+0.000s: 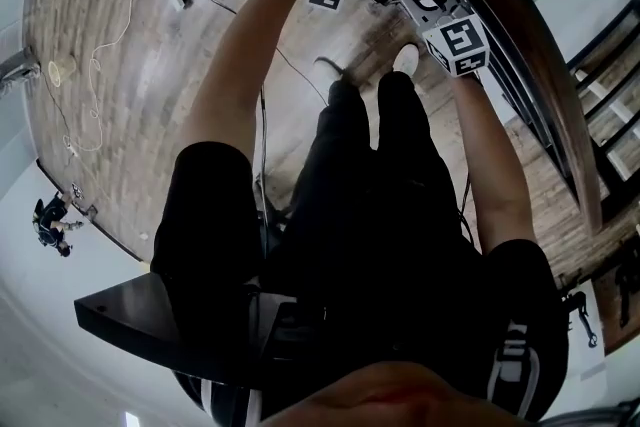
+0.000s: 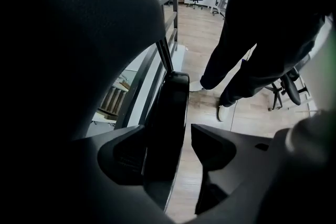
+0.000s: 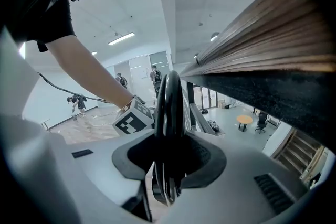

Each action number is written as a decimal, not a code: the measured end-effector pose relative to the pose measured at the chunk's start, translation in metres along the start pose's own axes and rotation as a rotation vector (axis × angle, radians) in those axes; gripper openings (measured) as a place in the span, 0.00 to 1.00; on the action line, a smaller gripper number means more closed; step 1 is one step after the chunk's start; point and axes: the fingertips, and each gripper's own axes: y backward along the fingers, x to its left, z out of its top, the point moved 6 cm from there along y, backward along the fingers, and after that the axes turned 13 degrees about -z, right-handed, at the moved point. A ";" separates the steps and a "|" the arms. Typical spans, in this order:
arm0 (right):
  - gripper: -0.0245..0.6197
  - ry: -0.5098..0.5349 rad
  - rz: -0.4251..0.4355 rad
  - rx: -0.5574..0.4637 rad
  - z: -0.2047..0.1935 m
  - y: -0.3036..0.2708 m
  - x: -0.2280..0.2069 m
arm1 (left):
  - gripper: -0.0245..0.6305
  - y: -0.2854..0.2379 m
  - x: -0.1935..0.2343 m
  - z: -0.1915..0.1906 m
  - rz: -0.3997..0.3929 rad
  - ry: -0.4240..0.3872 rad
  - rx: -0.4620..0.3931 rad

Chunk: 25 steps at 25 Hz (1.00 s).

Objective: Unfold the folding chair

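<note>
Left gripper view showing left gripper point(image 2: 168, 147) jaws standing wide; dark rounded edge of folding chair point(image 2: 170, 105) sitting between them, hugging one jaw, gap showing at other, nothing pinching yet. Right gripper point(image 3: 169, 157) clamping thin black frame tube, pads pressing both sides. Head view showing chair standing folded by railing point(image 1: 540, 45), ahead of person's feet. Frame looking stiff, probably weighty, smooth enough for slipping. Taking hold on frame tube near top seeming safest; hinge possibly resisting.
</note>
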 end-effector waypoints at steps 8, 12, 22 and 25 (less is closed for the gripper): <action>0.23 0.006 0.013 -0.002 -0.003 0.000 -0.003 | 0.45 0.002 0.006 0.000 -0.041 -0.095 0.045; 0.23 -0.005 0.001 -0.003 0.000 0.001 -0.005 | 0.45 0.003 0.004 0.002 -0.028 -0.078 0.022; 0.23 0.003 0.014 -0.006 0.000 0.002 -0.003 | 0.45 0.014 0.005 0.001 0.009 -0.034 -0.036; 0.23 0.001 0.014 -0.007 0.000 0.001 -0.002 | 0.45 0.006 0.005 -0.002 -0.013 -0.047 0.008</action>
